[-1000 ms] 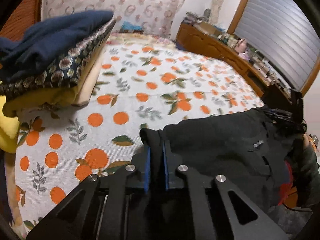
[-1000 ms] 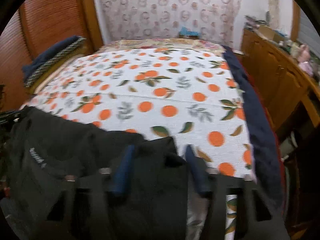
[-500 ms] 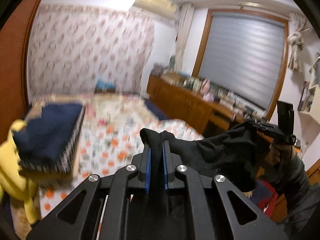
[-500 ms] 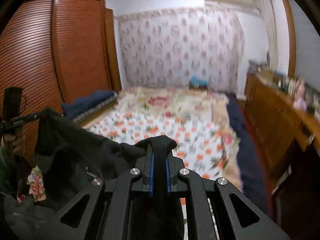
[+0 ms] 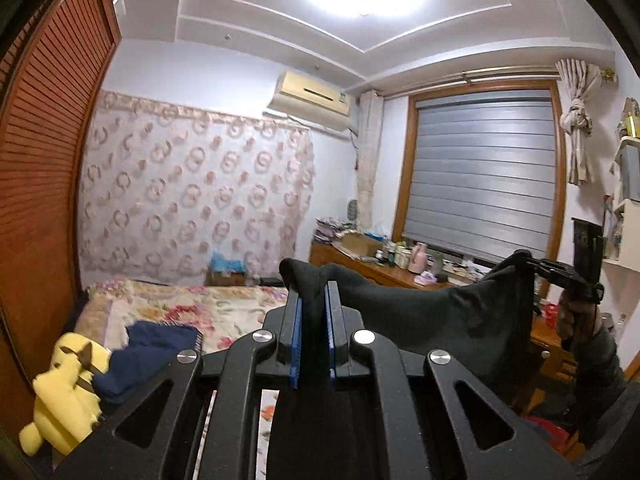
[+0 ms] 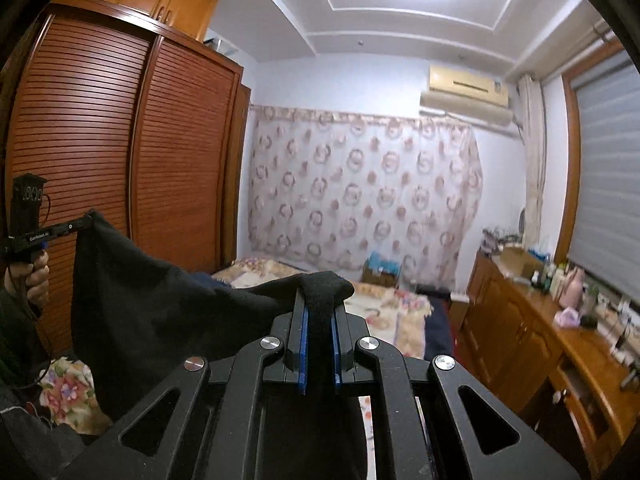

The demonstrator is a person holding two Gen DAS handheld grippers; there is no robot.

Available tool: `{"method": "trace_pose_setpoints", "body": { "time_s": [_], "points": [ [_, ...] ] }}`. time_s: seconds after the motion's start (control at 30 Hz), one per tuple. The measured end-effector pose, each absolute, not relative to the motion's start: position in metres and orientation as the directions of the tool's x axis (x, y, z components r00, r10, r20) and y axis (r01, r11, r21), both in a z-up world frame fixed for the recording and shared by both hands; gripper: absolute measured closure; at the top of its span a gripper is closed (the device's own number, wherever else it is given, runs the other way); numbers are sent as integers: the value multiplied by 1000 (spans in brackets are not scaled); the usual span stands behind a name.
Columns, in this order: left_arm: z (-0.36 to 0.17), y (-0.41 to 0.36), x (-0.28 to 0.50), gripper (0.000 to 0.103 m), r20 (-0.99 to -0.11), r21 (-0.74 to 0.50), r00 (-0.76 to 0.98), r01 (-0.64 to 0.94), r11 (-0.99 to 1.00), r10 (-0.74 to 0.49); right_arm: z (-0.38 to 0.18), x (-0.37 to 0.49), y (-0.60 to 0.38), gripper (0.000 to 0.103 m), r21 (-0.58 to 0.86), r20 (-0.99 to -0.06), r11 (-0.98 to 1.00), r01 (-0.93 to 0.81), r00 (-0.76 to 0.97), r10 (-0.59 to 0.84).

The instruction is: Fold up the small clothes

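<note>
A black garment (image 5: 436, 312) hangs stretched in the air between both grippers, high above the bed. My left gripper (image 5: 314, 292) is shut on one corner of it; cloth bulges out above the blue pads. My right gripper (image 6: 320, 300) is shut on the other corner. The garment (image 6: 152, 300) sags between them. In the left wrist view the right gripper (image 5: 532, 266) shows at the far right, pinching the cloth. In the right wrist view the left gripper (image 6: 86, 221) shows at the far left, doing the same.
The bed (image 5: 192, 308) with a floral cover lies below. A stack of folded clothes, dark blue on top (image 5: 148, 356), sits beside a yellow plush toy (image 5: 64, 400). A wooden wardrobe (image 6: 120, 168) stands left, a cluttered wooden sideboard (image 6: 552, 336) right.
Both grippers rose from the bed surface, lifting the black garment into the air. The right gripper closed on the cloth early on. The views swung up toward the wall and ceiling.
</note>
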State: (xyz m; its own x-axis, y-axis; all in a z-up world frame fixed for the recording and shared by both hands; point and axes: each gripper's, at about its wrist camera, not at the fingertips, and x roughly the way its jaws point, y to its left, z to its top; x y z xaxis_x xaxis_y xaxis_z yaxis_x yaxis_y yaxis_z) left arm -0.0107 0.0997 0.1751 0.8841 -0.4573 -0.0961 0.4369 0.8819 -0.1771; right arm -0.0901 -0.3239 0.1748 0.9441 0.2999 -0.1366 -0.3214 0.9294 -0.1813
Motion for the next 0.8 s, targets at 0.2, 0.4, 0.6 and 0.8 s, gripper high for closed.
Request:
{"method": "trace_pose_setpoints", "body": {
  "time_s": [0.2,0.4,0.6,0.8],
  "points": [
    [157,102,74,92,-174,-161,915,337,928,-363,162,-21,-309,94,-193,-185,942,-273,953,239],
    [105,99,178,84,-318,-86,926,184,979,-202,132,105,-280,77,-154,-327,966,-210,933,151],
    [56,91,188,44,-430,-74,874,216,973,-227,76,176,-271,61,-142,-498,979,-147,865,58],
    [21,79,163,22,-493,-89,826,265,960,-273,59,166,-275,58,-127,-526,973,-191,845,98]
  ]
}}
